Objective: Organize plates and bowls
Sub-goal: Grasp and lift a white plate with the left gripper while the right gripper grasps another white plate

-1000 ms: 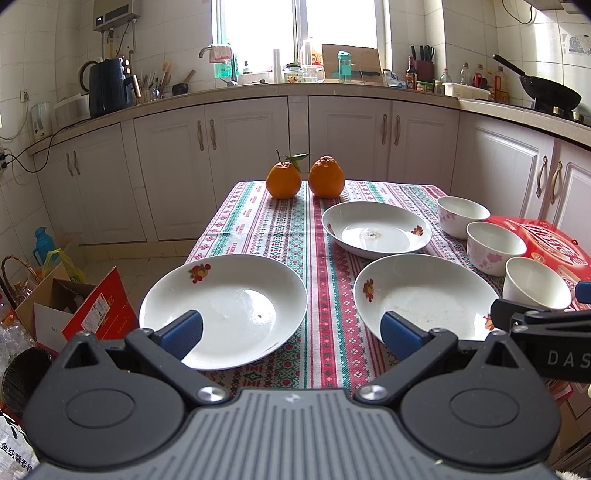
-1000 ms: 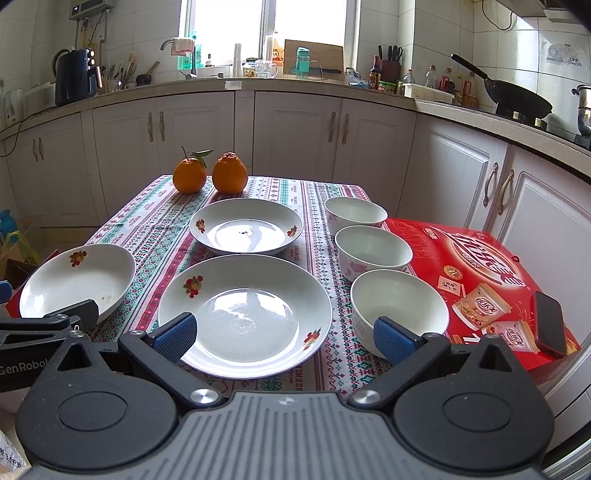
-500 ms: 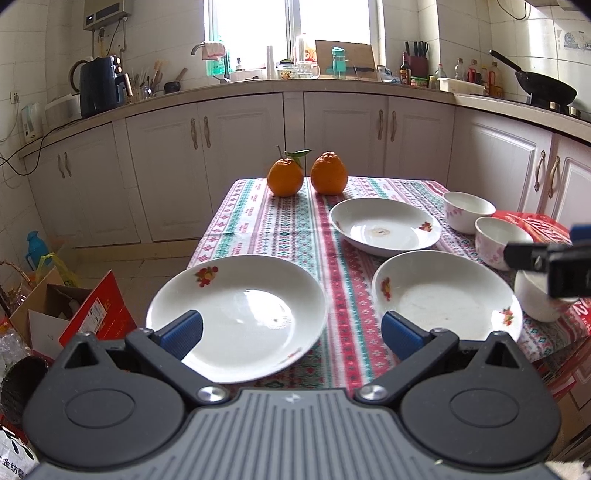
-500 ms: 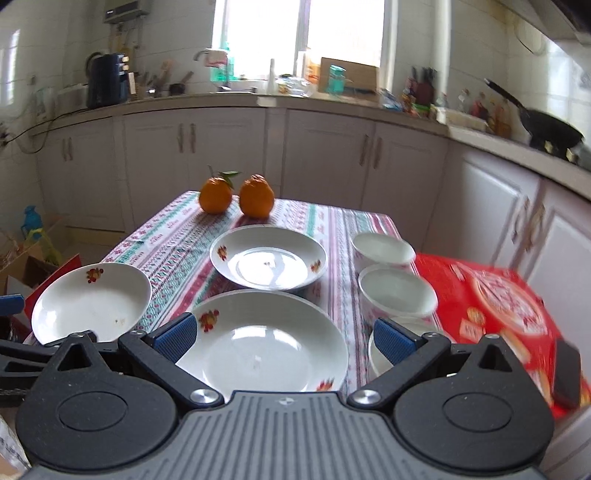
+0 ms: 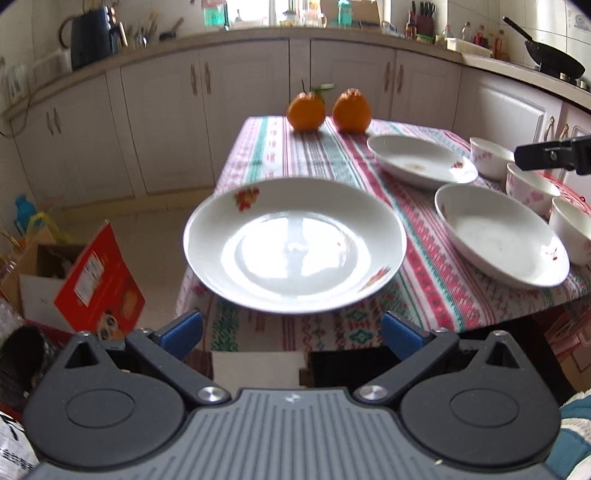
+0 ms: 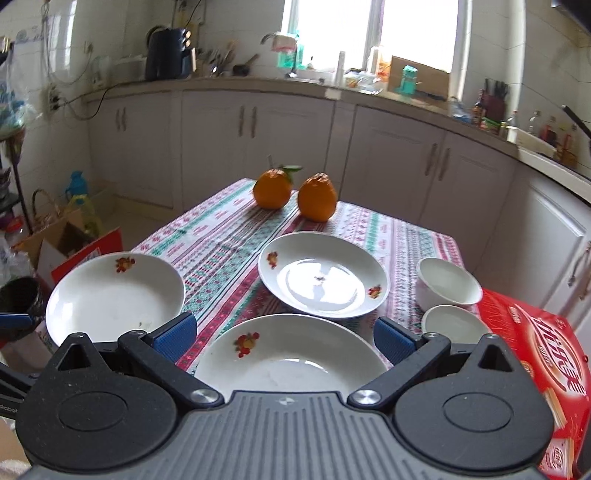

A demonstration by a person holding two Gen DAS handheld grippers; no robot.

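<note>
A bright window (image 6: 373, 33) sits above the counter (image 6: 258, 83), which wraps white cabinets (image 6: 395, 162) around the room. White tiles (image 6: 118, 33) cover the wall left of the window. A dark kettle (image 6: 168, 53) stands on the counter, left of the window. Below the counter, cardboard boxes (image 5: 48, 273) clutter the pale floor (image 5: 159, 236).

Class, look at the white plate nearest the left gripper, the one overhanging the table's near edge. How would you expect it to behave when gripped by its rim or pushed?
The plate looks glazed and glossy, so probably slippery between the left gripper pads. It seems rigid ceramic, likely breakable if dropped. Overhanging the table edge, it may tip if pressed down.
</note>
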